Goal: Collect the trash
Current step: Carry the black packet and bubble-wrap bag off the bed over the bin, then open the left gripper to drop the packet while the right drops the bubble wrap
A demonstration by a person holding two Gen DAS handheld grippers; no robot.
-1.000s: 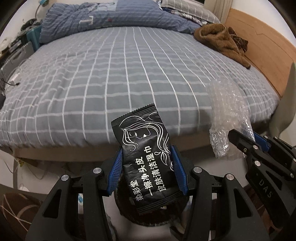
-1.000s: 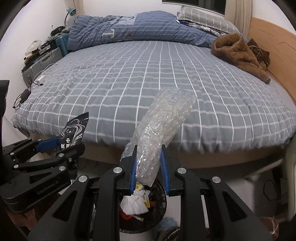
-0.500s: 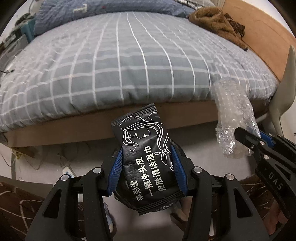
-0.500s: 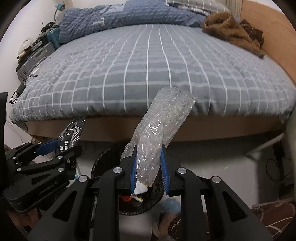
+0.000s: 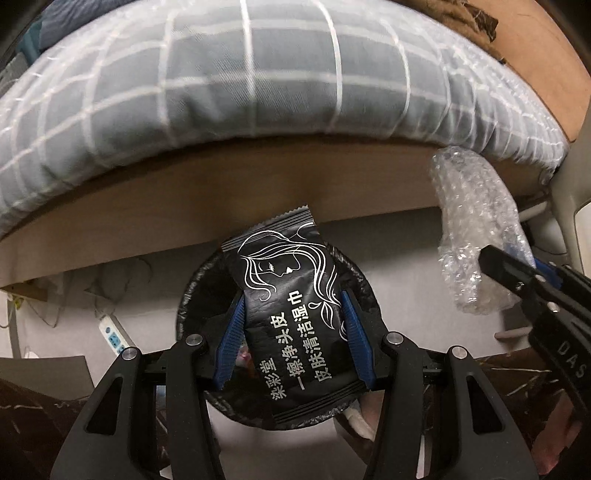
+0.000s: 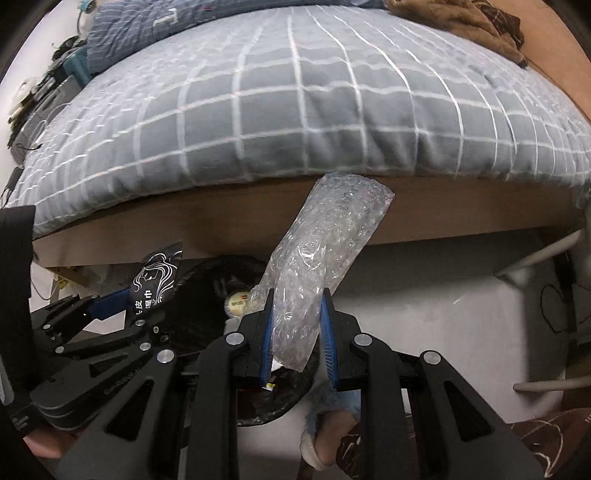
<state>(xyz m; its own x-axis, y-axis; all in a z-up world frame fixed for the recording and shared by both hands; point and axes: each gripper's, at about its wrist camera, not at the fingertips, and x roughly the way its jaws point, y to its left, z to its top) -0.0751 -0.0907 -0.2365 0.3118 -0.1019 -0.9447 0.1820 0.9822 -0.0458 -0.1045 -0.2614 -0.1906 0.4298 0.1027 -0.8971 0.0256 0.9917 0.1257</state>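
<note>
My left gripper (image 5: pixel 291 314) is shut on a black wet-wipe packet (image 5: pixel 291 310) with white line art and holds it right over a round bin with a black liner (image 5: pixel 192 291) on the floor. My right gripper (image 6: pixel 297 325) is shut on a clear bubble-wrap piece (image 6: pixel 325 251) and holds it over the bin's right rim (image 6: pixel 273 410). The bubble wrap (image 5: pixel 476 236) and right gripper also show at the right of the left wrist view. The left gripper with its packet (image 6: pixel 155 284) shows at the left of the right wrist view. Trash lies inside the bin.
The bed with a grey checked cover (image 6: pixel 314 96) and wooden base (image 5: pixel 184 206) stands just behind the bin. A brown garment (image 6: pixel 461 22) lies on the bed's far right. A white power strip (image 5: pixel 112 334) lies on the floor at left. Chair legs (image 6: pixel 535 258) stand at right.
Both grippers have tilted down and moved lower toward the floor, each holding its item. The bin is now in view under the packet and the bubble wrap.
</note>
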